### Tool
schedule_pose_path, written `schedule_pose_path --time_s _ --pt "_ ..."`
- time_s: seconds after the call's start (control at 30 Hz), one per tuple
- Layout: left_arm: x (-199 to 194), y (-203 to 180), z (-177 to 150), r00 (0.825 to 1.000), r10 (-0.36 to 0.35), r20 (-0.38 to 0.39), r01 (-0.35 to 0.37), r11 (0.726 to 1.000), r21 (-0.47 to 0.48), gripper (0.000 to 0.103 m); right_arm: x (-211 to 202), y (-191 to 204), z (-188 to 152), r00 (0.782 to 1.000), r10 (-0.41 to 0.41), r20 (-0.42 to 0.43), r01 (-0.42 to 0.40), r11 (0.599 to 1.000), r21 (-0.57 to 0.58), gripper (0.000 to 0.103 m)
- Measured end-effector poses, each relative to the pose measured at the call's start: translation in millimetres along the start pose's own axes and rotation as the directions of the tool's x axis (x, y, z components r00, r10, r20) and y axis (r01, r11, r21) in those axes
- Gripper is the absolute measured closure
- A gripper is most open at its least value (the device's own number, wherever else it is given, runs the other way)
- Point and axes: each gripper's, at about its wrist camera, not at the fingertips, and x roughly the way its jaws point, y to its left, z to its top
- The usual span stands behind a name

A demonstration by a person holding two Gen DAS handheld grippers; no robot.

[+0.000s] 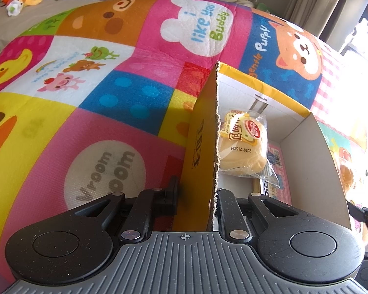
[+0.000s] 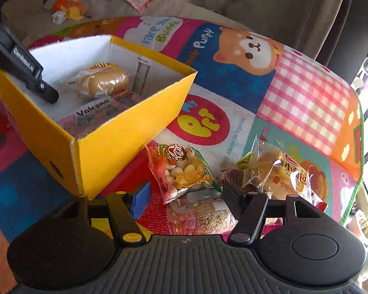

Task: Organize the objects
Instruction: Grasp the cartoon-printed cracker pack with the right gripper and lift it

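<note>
Two tools are in use: the left tool (image 1: 196, 196) is pinched on the near wall of the yellow cardboard box (image 2: 125, 132), while the right tool (image 2: 184, 196) stands spread, a snack packet (image 2: 184, 171) lying between its fingers without contact. Inside the box, ahead of the left tool, lie one wrapped bun (image 1: 243, 144) dated "2025121502A" and one booklet (image 2: 95, 110) marked "Volcano". Beyond the right tool's right finger lies a second bun pack (image 2: 287, 174), on a mat (image 2: 233, 56) reading "like you Buddy".
</note>
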Motion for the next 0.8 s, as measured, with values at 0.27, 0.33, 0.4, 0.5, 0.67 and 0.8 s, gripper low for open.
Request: schedule_pose_path --time_s 0.27,0.33,0.4,0.5,0.67,0.8 --pt "0.3 -0.3 0.1 1.0 0.001 0.002 -0.001 1.0 0.004 0.087 -7.8 -31.1 -18.6 0.98 -0.188 -0.057 0.189 0.982 0.008 0.039" --pt "0.3 -0.4 0.1 1.0 0.001 0.003 -0.001 1.0 0.003 0.087 -15.2 -42.2 -22.4 0.981 -0.184 -0.066 0.188 0.98 0.061 0.039" --pt "0.3 -0.4 0.1 1.0 0.001 0.003 -0.001 1.0 0.002 0.087 -30.3 -59.4 -20.3 0.999 -0.036 -0.037 0.043 0.976 0.212 0.039" --pt "-0.3 -0.1 -0.4 1.0 -0.001 0.004 0.001 1.0 0.002 0.087 -40.1 -76.3 -12.0 0.988 0.147 0.043 -0.152 0.905 0.398 0.039" --pt "-0.4 0.2 -0.5 1.0 -0.002 0.005 0.002 1.0 0.003 0.087 -2.0 -81.5 7.0 0.983 0.178 0.049 -0.176 0.824 0.539 0.039" --pt "-0.3 0.3 -0.4 1.0 -0.003 0.004 0.003 1.0 0.002 0.087 34.5 -79.9 13.8 0.968 0.249 0.029 -0.215 0.764 0.608 0.039"
